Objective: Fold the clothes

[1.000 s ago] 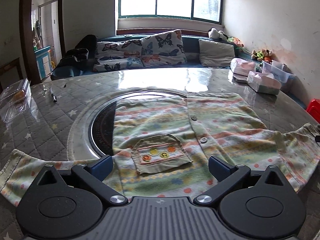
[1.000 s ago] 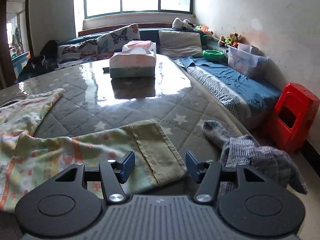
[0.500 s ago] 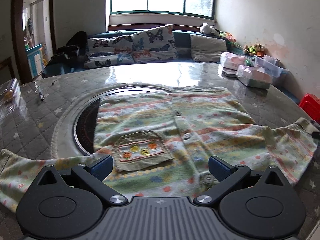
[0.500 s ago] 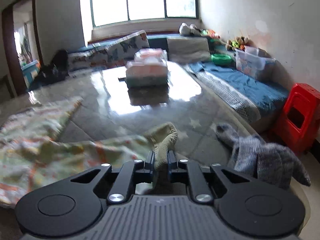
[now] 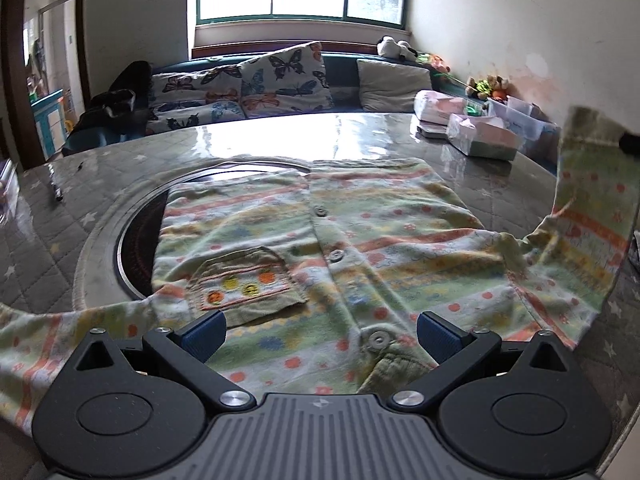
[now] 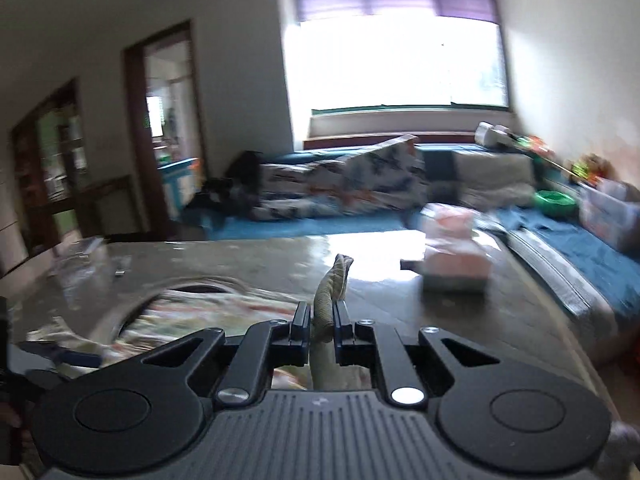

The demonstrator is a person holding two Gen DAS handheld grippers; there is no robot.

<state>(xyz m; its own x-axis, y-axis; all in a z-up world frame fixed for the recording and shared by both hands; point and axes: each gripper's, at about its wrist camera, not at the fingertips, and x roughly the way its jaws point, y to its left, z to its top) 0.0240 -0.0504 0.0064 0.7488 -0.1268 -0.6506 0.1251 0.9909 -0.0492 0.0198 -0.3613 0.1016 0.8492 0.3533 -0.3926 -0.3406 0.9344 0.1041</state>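
Soft, light cotton by the look of it, limp and ready to sag wherever unsupported; best taken at a hem or cuff, where the doubled edge gives the pads something to bite. Striped shirt (image 5: 340,240) spread front-up on the round table (image 5: 280,136), buttons up the middle, chest pocket (image 5: 244,280) toward the near side, partly over the dark recessed ring (image 5: 136,240) in the tabletop. Right gripper (image 6: 322,326) pinched tight on the olive cuff (image 6: 332,284), cloth standing up between the pressed-together fingers and poking out past the tips. Seen from the left wrist, that right sleeve (image 5: 588,216) lifted clear of the table, hanging in an arc from the shoulder seam. Left gripper (image 5: 320,334) spread wide, holding nothing, poised low over the collar end, one blue pad (image 5: 204,332) just beside the pocket's near corner, the other beside the placket; touching the cloth or just above it, cannot tell. Other sleeve (image 5: 52,332) lying flat off to the left. Judging by this, a sleeve fold inward under way, likely to drape and wrinkle unless laid down gently
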